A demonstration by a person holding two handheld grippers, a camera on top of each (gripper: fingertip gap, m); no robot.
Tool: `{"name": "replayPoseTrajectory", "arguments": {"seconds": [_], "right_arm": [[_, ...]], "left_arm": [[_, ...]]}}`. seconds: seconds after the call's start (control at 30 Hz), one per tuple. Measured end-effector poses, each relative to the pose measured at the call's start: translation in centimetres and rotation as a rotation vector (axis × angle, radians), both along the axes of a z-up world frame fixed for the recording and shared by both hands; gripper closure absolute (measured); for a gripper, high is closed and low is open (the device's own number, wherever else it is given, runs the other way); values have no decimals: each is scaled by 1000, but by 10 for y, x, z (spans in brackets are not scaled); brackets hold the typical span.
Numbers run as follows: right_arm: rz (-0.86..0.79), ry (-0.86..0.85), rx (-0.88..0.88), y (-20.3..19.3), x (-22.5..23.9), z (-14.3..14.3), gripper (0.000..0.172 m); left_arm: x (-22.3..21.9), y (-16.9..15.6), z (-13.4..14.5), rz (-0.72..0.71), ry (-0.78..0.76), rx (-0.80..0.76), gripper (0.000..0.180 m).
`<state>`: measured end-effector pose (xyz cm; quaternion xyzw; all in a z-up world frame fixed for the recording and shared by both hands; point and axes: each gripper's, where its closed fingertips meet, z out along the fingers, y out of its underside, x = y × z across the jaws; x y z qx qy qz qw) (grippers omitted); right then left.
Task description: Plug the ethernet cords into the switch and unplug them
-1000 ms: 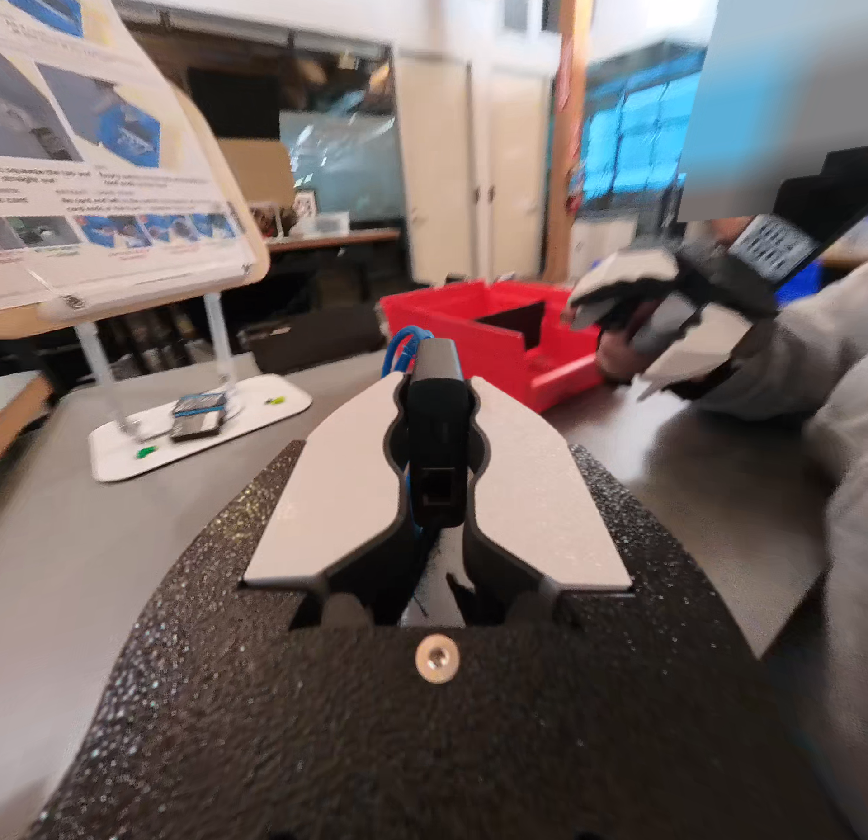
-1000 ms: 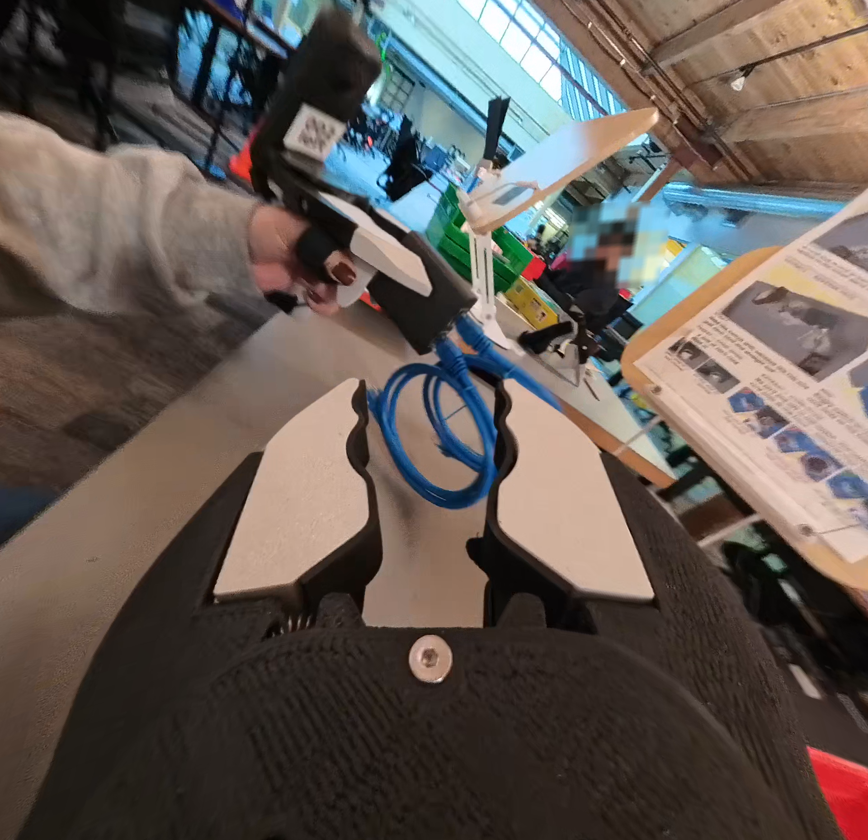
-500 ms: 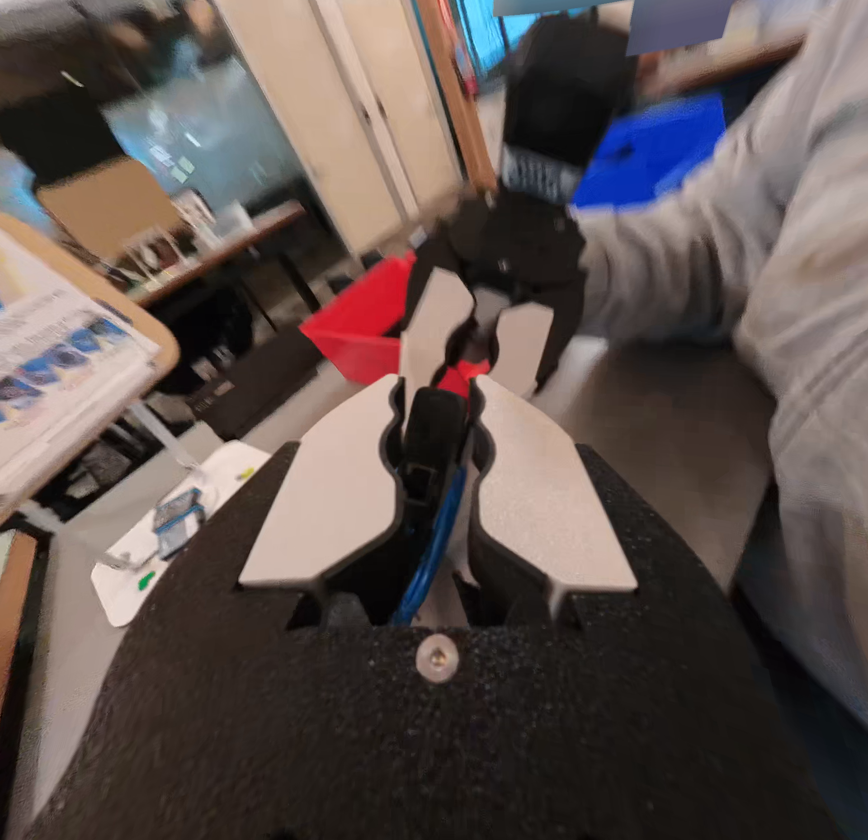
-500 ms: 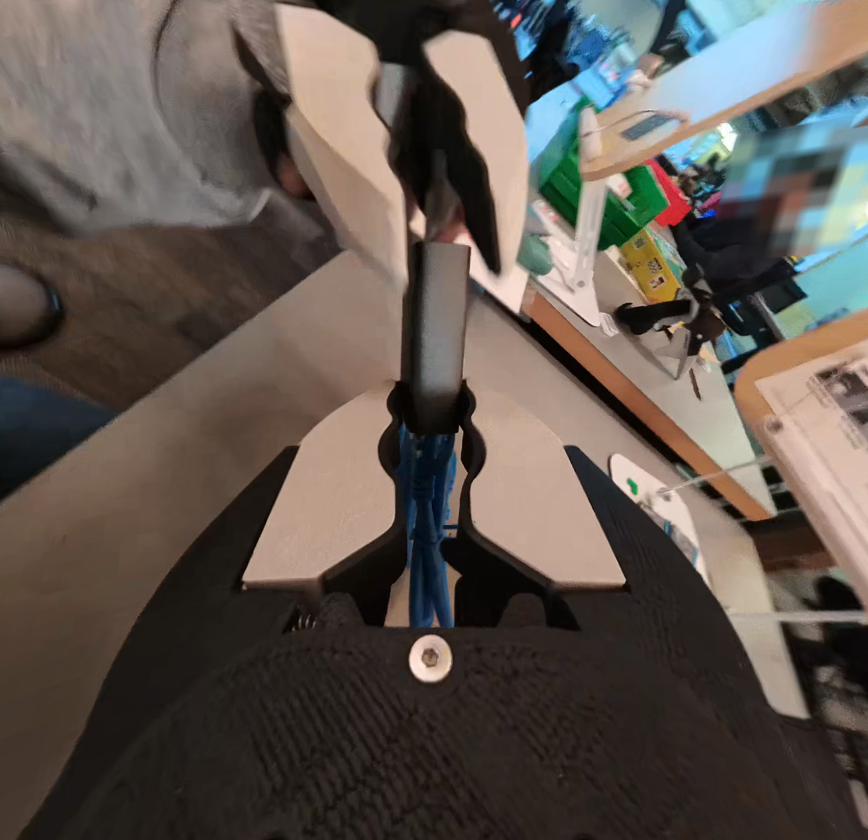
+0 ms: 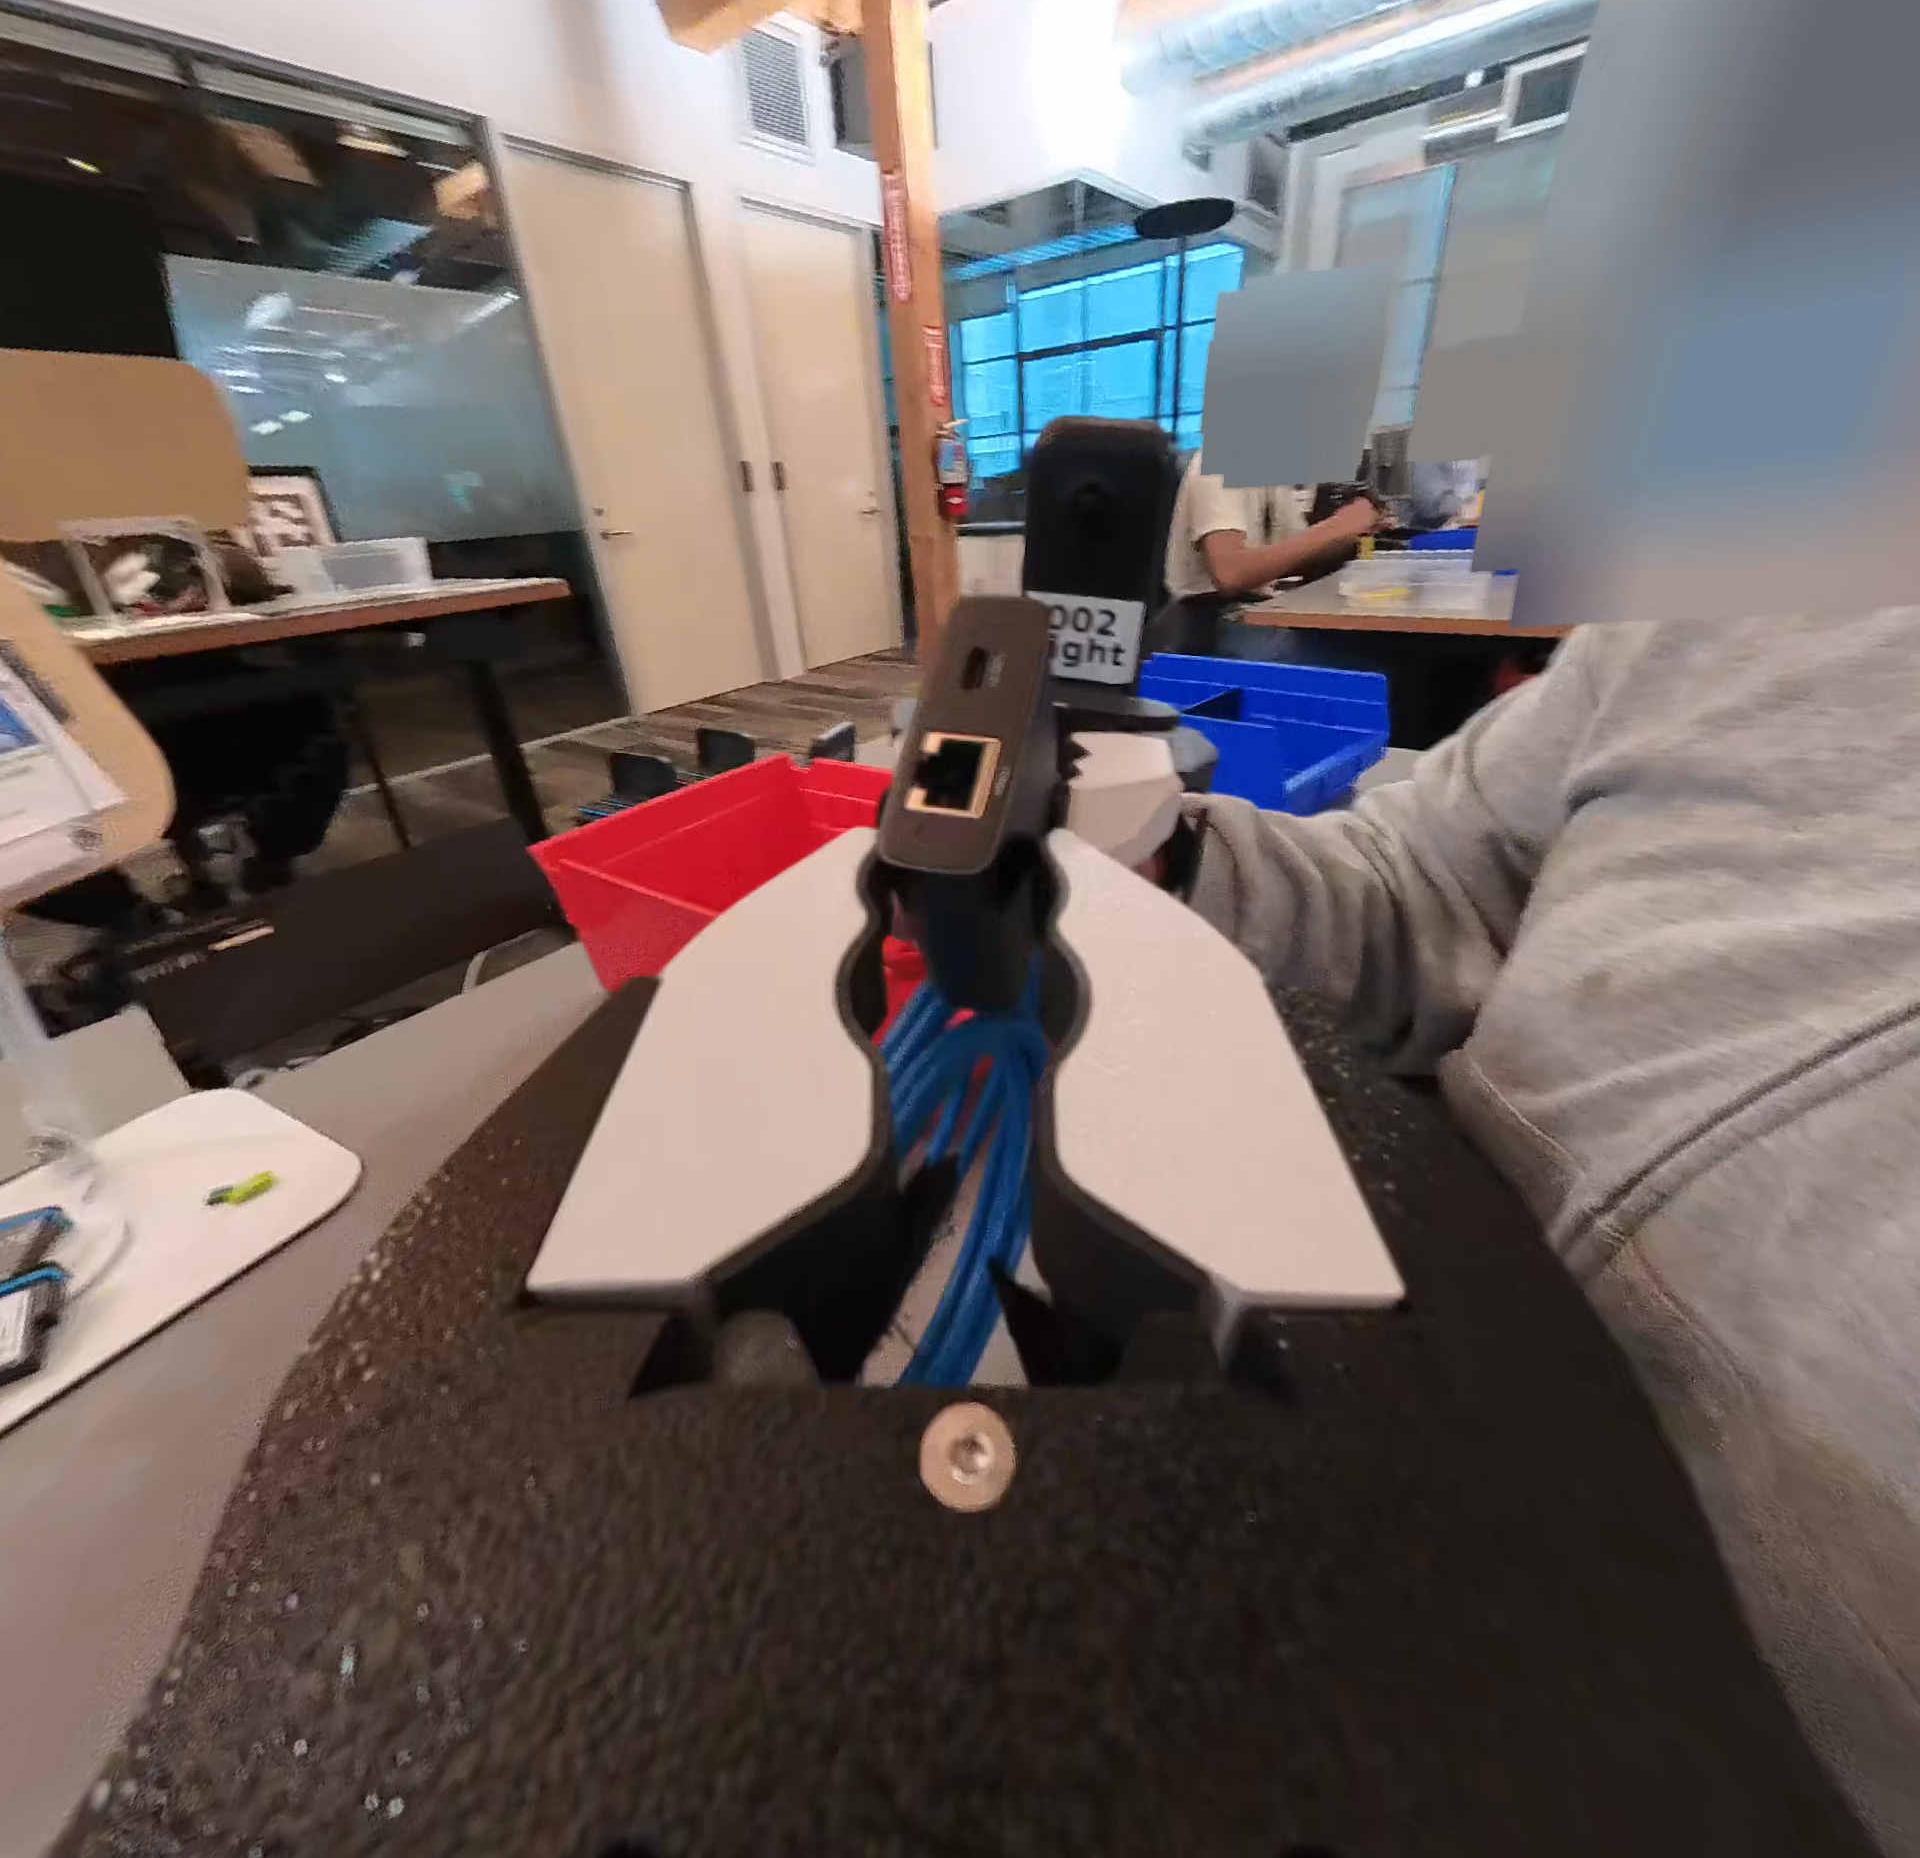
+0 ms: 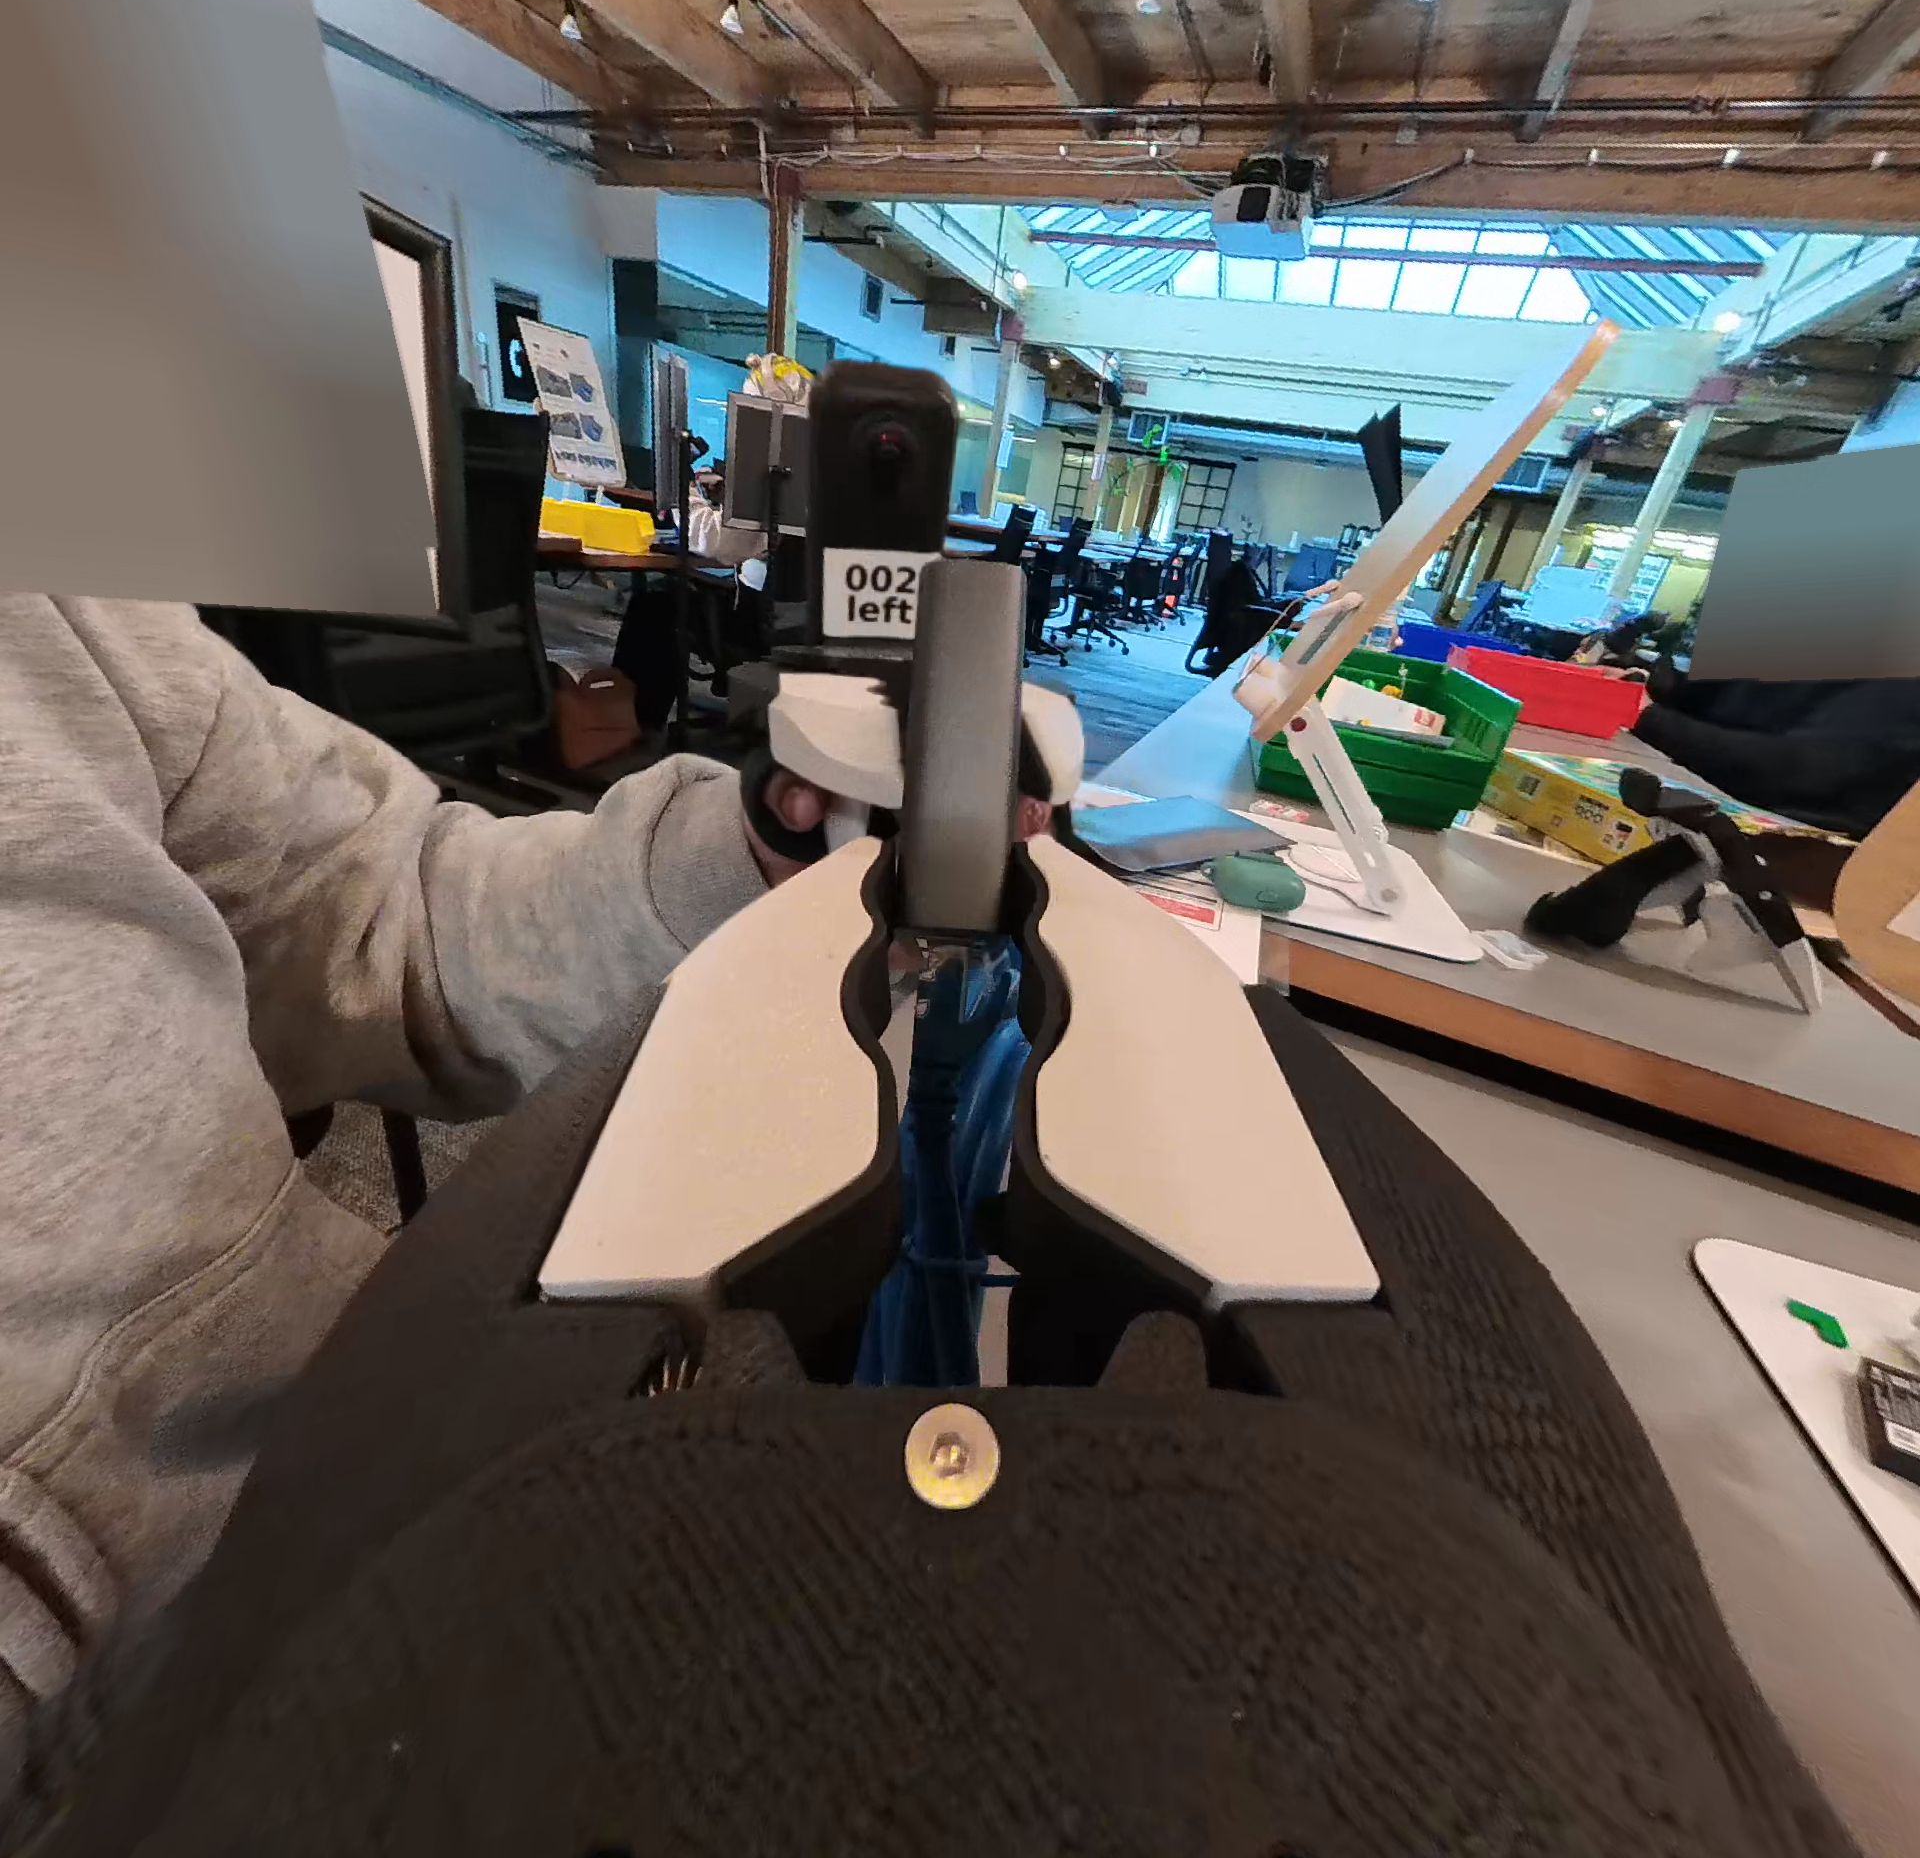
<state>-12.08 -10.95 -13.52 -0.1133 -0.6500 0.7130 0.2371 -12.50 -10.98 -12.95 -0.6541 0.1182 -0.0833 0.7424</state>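
Left wrist view: left gripper (image 5: 961, 873), jaws narrow, pads pressed on the lower end of a dark switch (image 5: 961, 759) held aloft, one open port facing the camera; blue ethernet cords (image 5: 961, 1112) hang bundled between the fingers; red bin (image 5: 675, 852) and blue bin (image 5: 1299, 728) on the grey table (image 5: 104, 1496) behind, right gripper beyond the switch. Right wrist view: right gripper (image 6: 951, 873), jaws narrow, clamped on the same switch (image 6: 961, 748), its plain grey side showing, cords (image 6: 935, 1185) plugged beneath; left gripper and grey sleeve (image 6: 312, 925) behind.
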Motion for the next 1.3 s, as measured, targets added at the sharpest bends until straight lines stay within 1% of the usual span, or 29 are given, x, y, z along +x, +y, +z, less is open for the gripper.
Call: {"name": "replayPoseTrajectory", "arguments": {"seconds": [0.07,0.13,0.2,0.27,0.3,0.37,0.43,0.5,0.57,0.6,0.67,0.73,0.8,0.87,0.93,0.97,1.03,1.07,1.1,1.17,1.2,1.23,1.3], "right_arm": [[-37,-3,-14,4,-1,3,152],[-152,-25,-10,16,-6,12,147],[-300,19,-9,39,-5,34,149],[-421,90,-15,67,7,57,147],[-472,114,-15,81,13,66,147],[-548,137,8,106,26,74,149],[-598,126,54,124,35,73,150],[-659,130,88,143,41,72,150],[-762,185,86,166,47,81,150],[-812,223,82,177,52,88,150],[-881,284,86,194,64,102,151],[-942,329,88,209,75,113,152],[-979,356,82,221,83,121,153],[-982,350,53,231,89,126,153],[-972,331,18,240,93,129,153],[-969,316,7,244,94,128,153],[-963,290,-2,253,95,126,153],[-955,277,0,256,95,124,153],[-940,262,9,258,94,121,153],[-860,235,52,255,91,112,149],[-812,219,81,253,89,106,148],[-773,193,116,252,87,97,145],[-706,121,210,252,82,74,143]], "left_arm": [[3,3,4,8,32,20,158],[-1,6,9,63,47,41,160],[-15,10,7,194,90,43,160],[-44,14,-7,399,176,-22,160],[-61,15,-17,527,249,-77,161],[-91,17,-42,757,462,-228,161],[-110,20,-67,927,708,-379,161],[-119,28,-87,1016,895,-483,160],[-119,39,-110,1010,974,-548,161],[-119,45,-122,1001,962,-567,161],[-120,52,-139,995,892,-589,161],[-121,54,-144,1031,893,-610,161],[-120,58,-151,1038,840,-654,160],[-115,62,-163,1011,724,-711,156],[-111,64,-174,995,645,-773,151],[-108,65,-178,987,603,-792,148],[-97,71,-186,928,464,-799,137],[-89,76,-187,882,376,-784,133],[-81,81,-186,829,284,-769,125],[-62,90,-184,693,99,-772,97],[-54,93,-181,634,19,-769,88],[-47,96,-173,593,-30,-736,83],[-38,102,-148,556,-46,-641,82]]}}
